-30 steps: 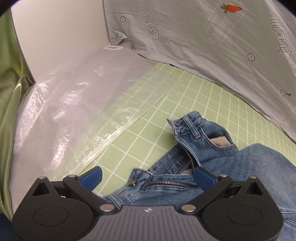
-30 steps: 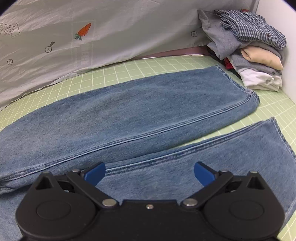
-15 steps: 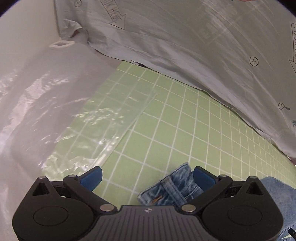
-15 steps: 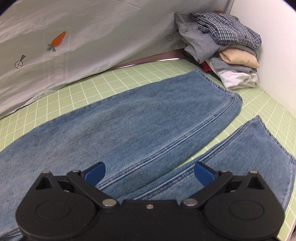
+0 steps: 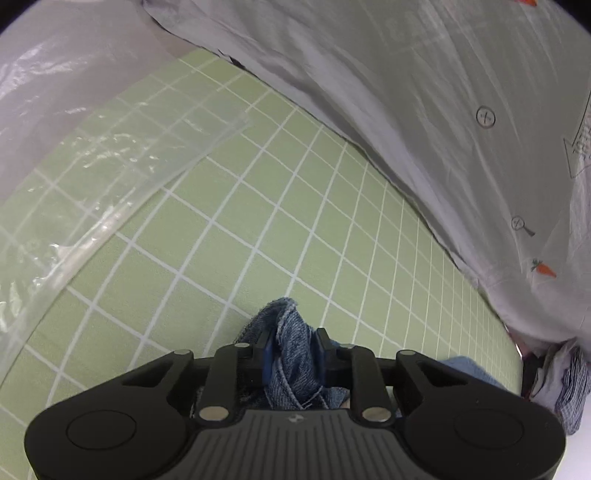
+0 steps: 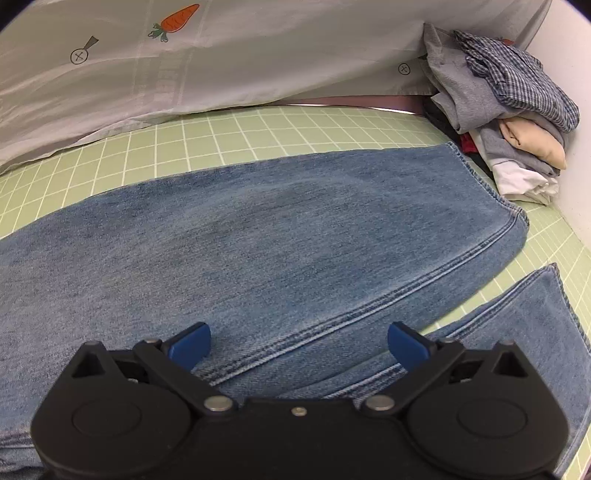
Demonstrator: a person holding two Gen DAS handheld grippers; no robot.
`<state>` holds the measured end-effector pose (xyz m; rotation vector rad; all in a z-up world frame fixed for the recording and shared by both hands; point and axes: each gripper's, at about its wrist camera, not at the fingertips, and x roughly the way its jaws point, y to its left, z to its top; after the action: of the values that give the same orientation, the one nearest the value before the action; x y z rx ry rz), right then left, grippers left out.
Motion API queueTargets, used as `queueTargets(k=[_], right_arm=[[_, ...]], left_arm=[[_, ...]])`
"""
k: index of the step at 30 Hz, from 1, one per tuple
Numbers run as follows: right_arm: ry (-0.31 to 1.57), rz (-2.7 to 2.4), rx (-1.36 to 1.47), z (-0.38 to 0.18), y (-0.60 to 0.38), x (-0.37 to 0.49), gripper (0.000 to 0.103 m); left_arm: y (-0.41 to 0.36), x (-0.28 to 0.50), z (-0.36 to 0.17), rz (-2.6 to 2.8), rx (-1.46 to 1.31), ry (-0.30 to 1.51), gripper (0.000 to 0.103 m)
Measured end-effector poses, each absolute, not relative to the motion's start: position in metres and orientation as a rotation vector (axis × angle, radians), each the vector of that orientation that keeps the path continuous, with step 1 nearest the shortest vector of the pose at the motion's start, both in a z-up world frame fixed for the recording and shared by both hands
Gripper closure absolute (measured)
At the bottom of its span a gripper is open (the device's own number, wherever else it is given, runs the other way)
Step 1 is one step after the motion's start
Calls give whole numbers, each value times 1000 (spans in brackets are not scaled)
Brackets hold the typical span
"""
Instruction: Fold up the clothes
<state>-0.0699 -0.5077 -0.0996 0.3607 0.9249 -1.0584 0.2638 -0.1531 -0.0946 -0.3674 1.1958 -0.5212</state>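
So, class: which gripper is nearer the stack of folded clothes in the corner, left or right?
Probably right. The right gripper hovers open over the jeans, facing the stack. The left gripper is closing on bunched denim, the stack at its view's edge.

Faded blue jeans (image 6: 258, 236) are lying on a pale green mat (image 5: 258, 206) showing a white grid; behind, a grey sheet (image 6: 258, 51) is displaying orange carrots, beside a blue-checked shirt (image 6: 517, 81).

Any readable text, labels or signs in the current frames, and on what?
No text reads in full.
Grey printed sheet, arrow at the right edge: lettering cut off, unreadable.
Same sheet, faint vertical band: too washed out.
Signs only: circled crosses, carrots.
Left gripper body: small round emblem, no words.
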Motion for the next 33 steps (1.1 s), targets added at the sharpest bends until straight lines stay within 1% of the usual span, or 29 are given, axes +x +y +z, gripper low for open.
queueTargets(k=[3,4,5,7,8,9,10,11,12,13,15,19,24,26,28,33], right_arm=[[904,-1063,346,-95,-508,-71,0],[895,-1064,338,-93,-508,-73,0],[890,-1064,333,-91,-508,-74,0],[886,-1060,327,-91,-509,-75,0],[885,-1058,324,-91,-509,-75,0],[885,-1054,327,-91,-509,-75,0],[889,-1047,337,-92,-510,-75,0],[890,-1043,343,-93,-509,-75,0],[889,-1040,345,-93,-508,-76,0],[885,-1036,344,-92,-505,-76,0],[883,-1028,344,-92,-500,-77,0],[908,-1011,351,-98,-491,-76,0],[922,-997,353,-100,-481,-77,0],[920,-993,355,-98,-477,-79,0],[912,-988,356,-94,-472,-82,0],[907,-954,338,-86,-452,-95,0]], left_arm=[[-135,259,-56,-430,-344,999,85],[-129,257,-43,-400,-336,933,90],[-123,255,-30,-370,-327,867,90],[-120,266,-29,-287,-253,835,81],[-118,273,-32,-236,-220,850,76],[-112,277,-35,-208,-212,874,68],[-103,276,-37,-210,-235,885,58],[-94,273,-38,-220,-269,890,51],[-84,268,-40,-218,-284,896,36],[-75,263,-42,-211,-288,902,28],[-56,251,-48,-196,-286,924,28],[-22,217,-76,-178,-292,1038,28],[-5,164,-99,-188,-276,1146,28],[-2,145,-103,-193,-256,1168,28],[0,131,-104,-188,-226,1171,25],[7,106,-107,-201,-180,1201,25]])
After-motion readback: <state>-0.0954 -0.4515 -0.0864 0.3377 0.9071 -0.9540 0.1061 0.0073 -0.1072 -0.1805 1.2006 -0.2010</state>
